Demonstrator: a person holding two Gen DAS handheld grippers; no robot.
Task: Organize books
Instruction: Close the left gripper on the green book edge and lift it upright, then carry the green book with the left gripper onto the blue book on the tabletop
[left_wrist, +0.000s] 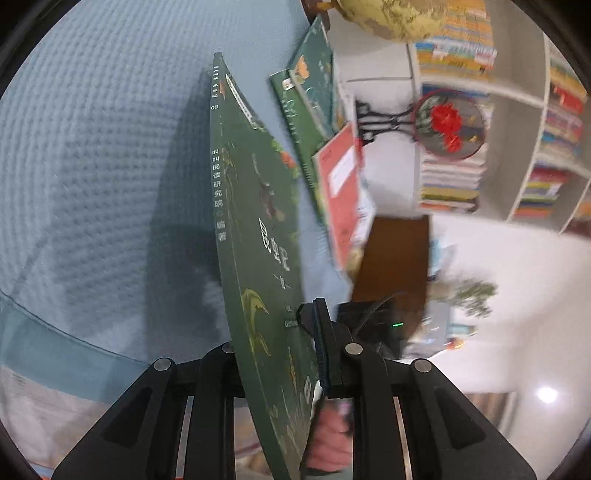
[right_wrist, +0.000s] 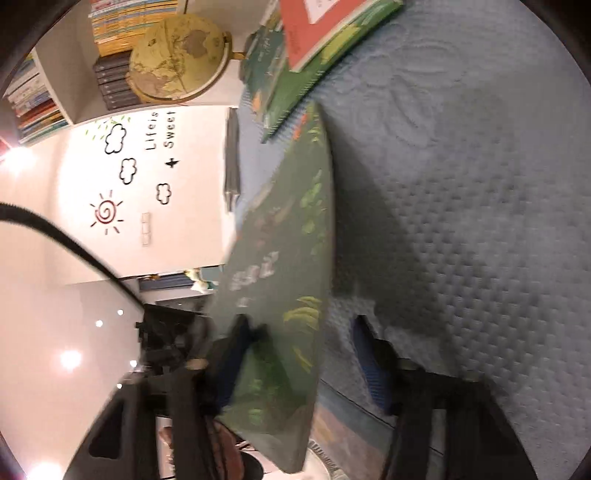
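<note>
Left wrist: green book (left_wrist: 258, 236) on edge, spine (left_wrist: 218, 155) running away.

Blue quilted bedspread (left_wrist: 92, 166), globe (right_wrist: 173, 59), wall stickers w/ sun (right_wrist: 107, 214), embroidered fan (left_wrist: 448, 123)

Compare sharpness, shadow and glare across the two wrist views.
Left wrist view: thin dark green book sharp, spine text legible; it casts a dark shadow on the pale blue quilted bedspread; background blurred. Right wrist view: same book smeared by motion; ceiling lights glare lower left.
</note>
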